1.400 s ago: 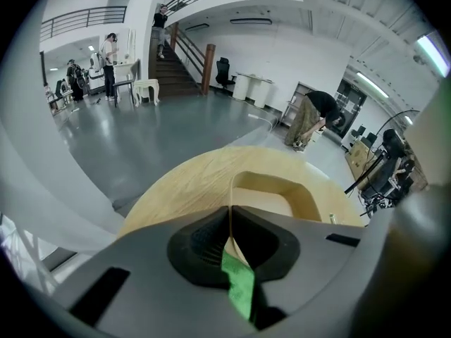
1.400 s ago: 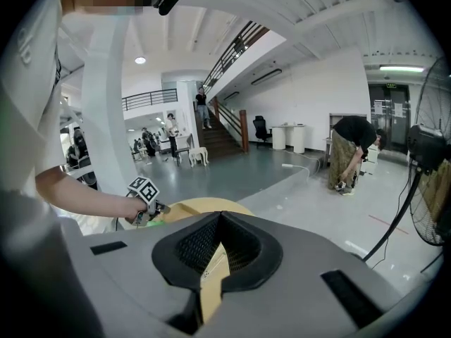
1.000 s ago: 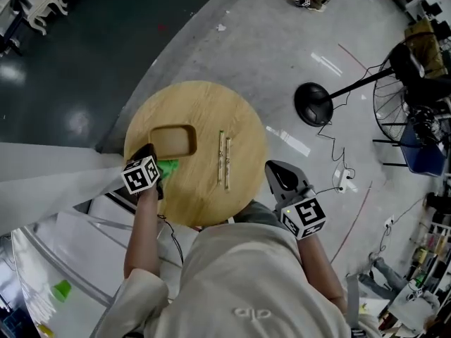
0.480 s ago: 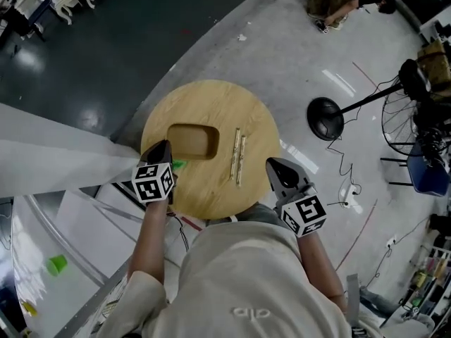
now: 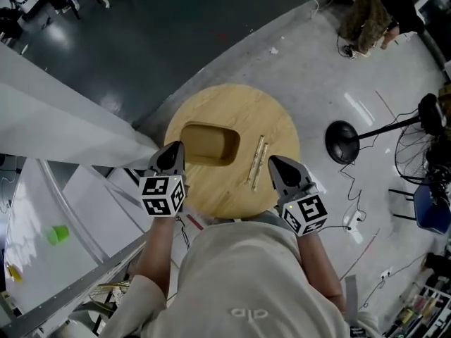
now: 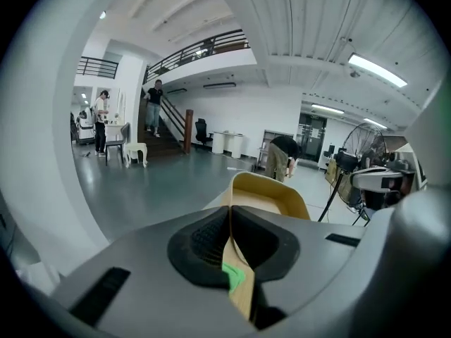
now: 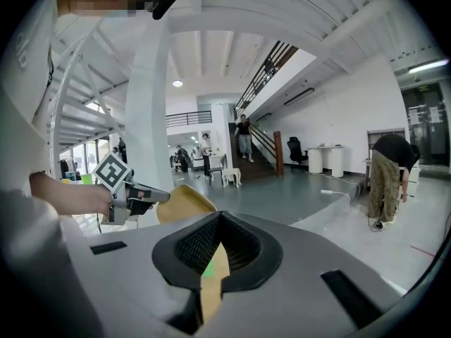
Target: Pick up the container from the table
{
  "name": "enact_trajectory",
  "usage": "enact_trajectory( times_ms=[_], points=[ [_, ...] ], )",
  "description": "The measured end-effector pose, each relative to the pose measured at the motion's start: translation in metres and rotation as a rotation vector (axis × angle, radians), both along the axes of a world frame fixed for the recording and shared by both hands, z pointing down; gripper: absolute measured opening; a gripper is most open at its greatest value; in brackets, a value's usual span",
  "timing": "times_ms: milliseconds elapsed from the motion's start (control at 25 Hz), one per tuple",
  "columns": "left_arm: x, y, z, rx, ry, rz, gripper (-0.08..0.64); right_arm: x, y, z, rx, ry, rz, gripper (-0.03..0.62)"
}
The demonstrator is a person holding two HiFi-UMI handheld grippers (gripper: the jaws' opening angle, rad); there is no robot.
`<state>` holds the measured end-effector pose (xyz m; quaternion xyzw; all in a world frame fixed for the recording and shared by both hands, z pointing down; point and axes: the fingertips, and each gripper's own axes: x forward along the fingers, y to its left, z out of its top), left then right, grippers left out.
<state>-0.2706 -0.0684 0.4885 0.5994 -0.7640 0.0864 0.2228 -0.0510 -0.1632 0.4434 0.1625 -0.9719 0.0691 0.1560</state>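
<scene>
The round light-wood worktop [image 5: 232,108] carries a pair of thin pale sticks [image 5: 257,163], lying side by side right of its centre.

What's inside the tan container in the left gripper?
Nothing shows inside the container: the head view gives a bare tan bottom. The left gripper, shut on its near rim, covers that corner.
</scene>
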Motion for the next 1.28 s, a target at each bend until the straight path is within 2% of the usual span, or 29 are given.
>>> enact_trajectory(
  times_ms=[360,600,960,1280],
  points=[
    [-0.015,0.044,-0.033,0.075,-0.016,-0.082,0.029,-0.050,0.011,-0.007,0.009,-0.031,-0.099,0.023],
    [-0.017,0.060,-0.042,0.093,-0.034,-0.109,0.029,-0.073,0.016,-0.011,0.008,-0.043,-0.154,0.023],
    [-0.019,0.072,-0.040,0.097,-0.015,-0.148,0.029,-0.083,0.022,-0.009,-0.001,-0.045,-0.214,0.023],
    [-0.010,0.070,-0.036,0.087,0.003,-0.162,0.029,-0.076,0.015,-0.007,0.017,-0.040,-0.210,0.023]
  ],
)
